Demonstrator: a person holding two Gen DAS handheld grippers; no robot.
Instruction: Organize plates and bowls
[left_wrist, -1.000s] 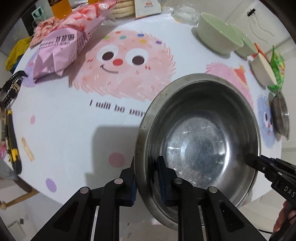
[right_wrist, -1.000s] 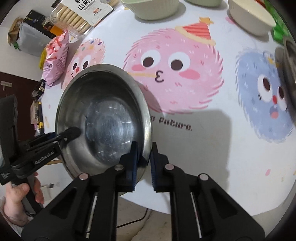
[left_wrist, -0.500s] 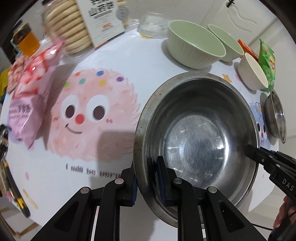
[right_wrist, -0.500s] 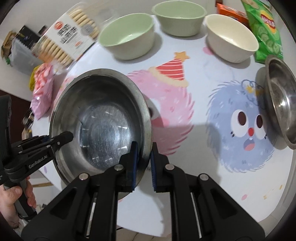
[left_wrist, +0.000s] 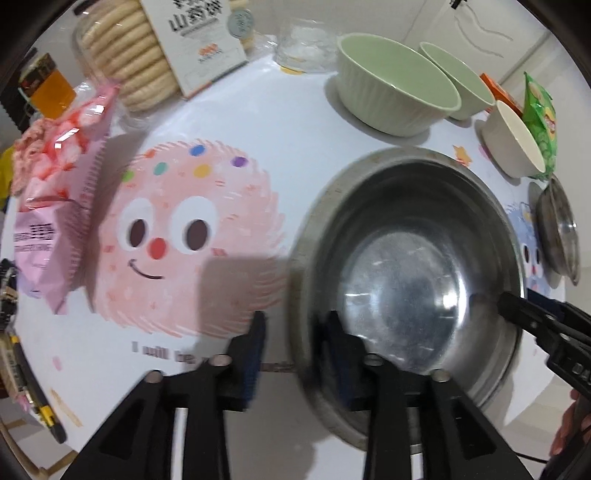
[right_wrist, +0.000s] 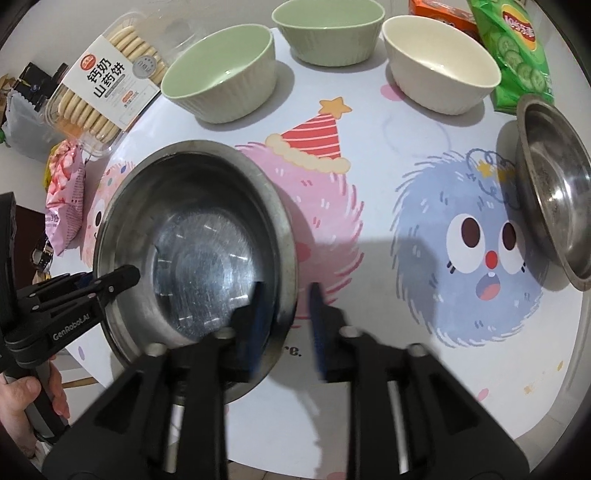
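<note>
A large steel bowl (left_wrist: 406, 280) sits on the cartoon-printed tablecloth (left_wrist: 258, 118), filling the lower right of the left wrist view and the lower left of the right wrist view. The left gripper (left_wrist: 295, 339) and the right gripper (right_wrist: 286, 306) straddle opposite sides of its rim, and both have just been opening: the rim stands between each pair of jaws, but the pads are now clear of it, where a second ago both were clamped on the metal. Behind the bowl, along the top of the frame, stand two green bowls (right_wrist: 221, 77) (right_wrist: 328, 29) and a cream bowl (right_wrist: 439, 59); a smaller steel bowl (right_wrist: 554, 184) lies at the right edge beside a green crisp packet (right_wrist: 513, 48). A biscuit tray (right_wrist: 99, 85) and a pink snack bag (left_wrist: 59, 206) crowd the left side. The bowl has been carried up the cloth from the near edge toward the row of bowls. A hand (right_wrist: 22, 398) shows at lower left.
</note>
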